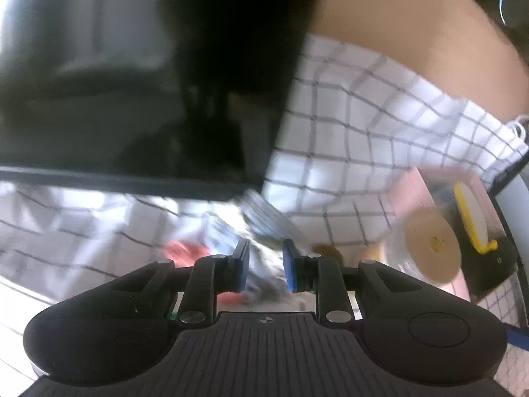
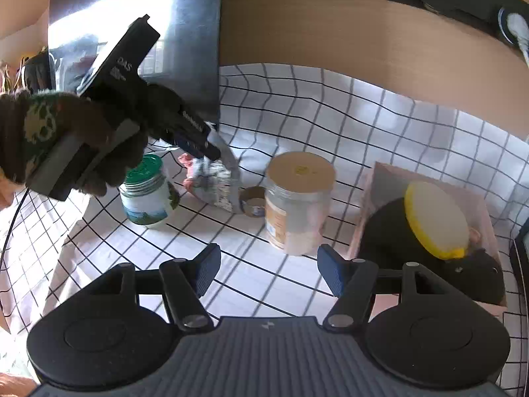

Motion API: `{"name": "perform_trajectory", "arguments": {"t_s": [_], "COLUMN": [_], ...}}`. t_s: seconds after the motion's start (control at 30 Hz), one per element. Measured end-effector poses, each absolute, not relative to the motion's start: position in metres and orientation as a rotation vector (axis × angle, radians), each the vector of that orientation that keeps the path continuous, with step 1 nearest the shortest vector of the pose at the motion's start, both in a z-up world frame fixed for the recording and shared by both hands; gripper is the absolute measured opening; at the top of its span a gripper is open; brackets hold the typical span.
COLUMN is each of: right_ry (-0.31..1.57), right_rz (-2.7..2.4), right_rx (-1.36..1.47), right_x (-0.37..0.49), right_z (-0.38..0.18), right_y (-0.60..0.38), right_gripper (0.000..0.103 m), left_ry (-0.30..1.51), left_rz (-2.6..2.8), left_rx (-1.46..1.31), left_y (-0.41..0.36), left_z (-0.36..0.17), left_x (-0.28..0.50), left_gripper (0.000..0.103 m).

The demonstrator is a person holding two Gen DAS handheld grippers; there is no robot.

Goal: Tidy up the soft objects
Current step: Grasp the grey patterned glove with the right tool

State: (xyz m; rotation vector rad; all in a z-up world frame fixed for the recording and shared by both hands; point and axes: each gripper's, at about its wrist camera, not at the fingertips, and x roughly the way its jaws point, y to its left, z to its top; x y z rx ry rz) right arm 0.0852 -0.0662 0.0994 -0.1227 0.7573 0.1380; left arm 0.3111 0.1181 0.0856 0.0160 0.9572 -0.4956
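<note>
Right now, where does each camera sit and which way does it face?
Left wrist: on the left tool, looking down past its pads at a crumpled cloth.
Right wrist: on the right tool, facing the jars; a gloved hand shows.
Shared: cloth, tan-lidded jar, pink box.

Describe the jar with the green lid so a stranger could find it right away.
On the white black-checked tablecloth, look left of the tall clear jar with a tan lid. The short glass jar with a green lid stands there; only it has a green lid and a landscape label.
</note>
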Motion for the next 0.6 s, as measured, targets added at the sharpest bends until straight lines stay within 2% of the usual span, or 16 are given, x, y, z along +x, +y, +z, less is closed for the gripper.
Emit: {"name": "perform_trajectory", "arguments": {"t_s": [0.13,0.27,0.33,0.6], "right_ry": [0.752,0.754,0.752,0.699], "right_rz": [0.135,0.148,0.152,0.177], "right_rx": [-0.124,-0.113,-0.11,-0.318], "right_x": [0.084,0.082,0.082,0.093], "right_z": [0.098,0.097,0.096,0.089], "right_y": [-0.078,-0.087,-0.091,-0.084], "right_gripper": [0.065,0.065,0.065,0.065], "left_ry": [0.993,1.022,1.018,0.853], "left_rz": [-0.5,-0.494,-0.492,-0.507], "left_rx": [0.043,0.085,0.09,-0.002], "left_y": [0.095,0.082,0.08,0.098], "left_z": [0.073,0.062,0.059,0.067], "left_x": [0.3,0.286,0.275,0.184], "left_gripper": [0.022,0.014,0.014,0.013]}}
